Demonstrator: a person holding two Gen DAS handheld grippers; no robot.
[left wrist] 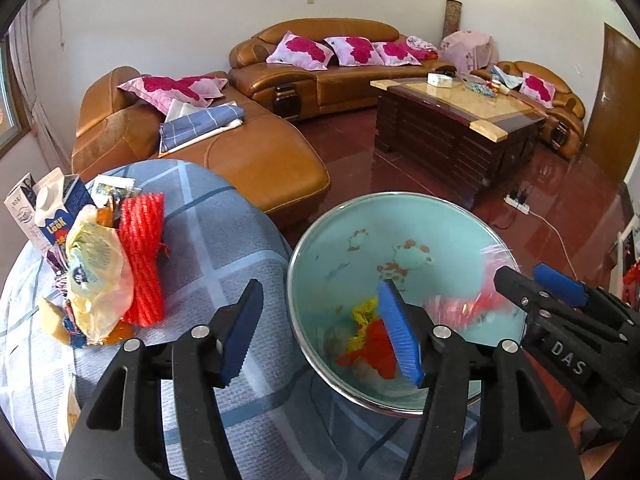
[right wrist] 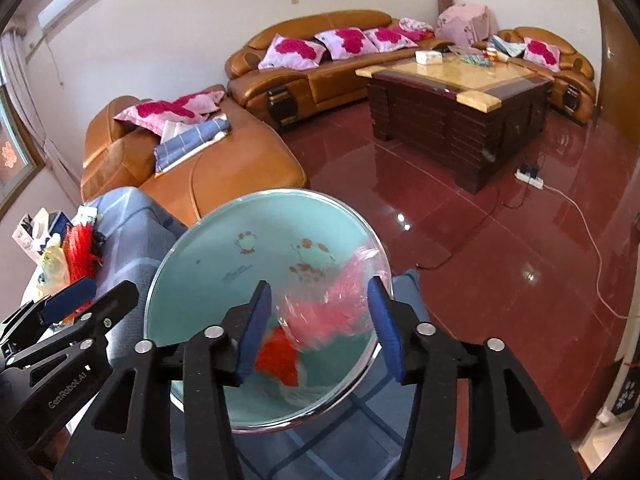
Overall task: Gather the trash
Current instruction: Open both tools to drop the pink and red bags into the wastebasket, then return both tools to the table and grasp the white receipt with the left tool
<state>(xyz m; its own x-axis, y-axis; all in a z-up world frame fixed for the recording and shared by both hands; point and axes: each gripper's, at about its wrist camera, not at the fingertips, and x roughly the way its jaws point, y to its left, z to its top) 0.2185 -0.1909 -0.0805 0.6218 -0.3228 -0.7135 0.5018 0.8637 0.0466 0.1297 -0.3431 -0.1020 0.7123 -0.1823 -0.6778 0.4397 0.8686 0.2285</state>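
A teal enamel basin (left wrist: 404, 240) (right wrist: 224, 264) stands at the edge of a table with a blue checked cloth (left wrist: 224, 240). It holds red and yellow wrappers (left wrist: 368, 340) (right wrist: 280, 356). A blurred pink-and-clear plastic bag (right wrist: 332, 304) (left wrist: 464, 304) hangs over the basin between my right gripper's (right wrist: 320, 320) open jaws; whether they touch it I cannot tell. My left gripper (left wrist: 320, 328) is open and empty, one finger over the basin's near rim. A trash pile lies at left: red mesh bag (left wrist: 142, 256), yellowish plastic bag (left wrist: 96, 272), milk carton (left wrist: 56, 212).
Orange leather sofas (left wrist: 256, 152) with pink cushions ring the room. A dark wood coffee table (left wrist: 452, 120) stands on the red tiled floor (right wrist: 460, 216). A power strip and cable (right wrist: 532, 178) lie on the floor at right.
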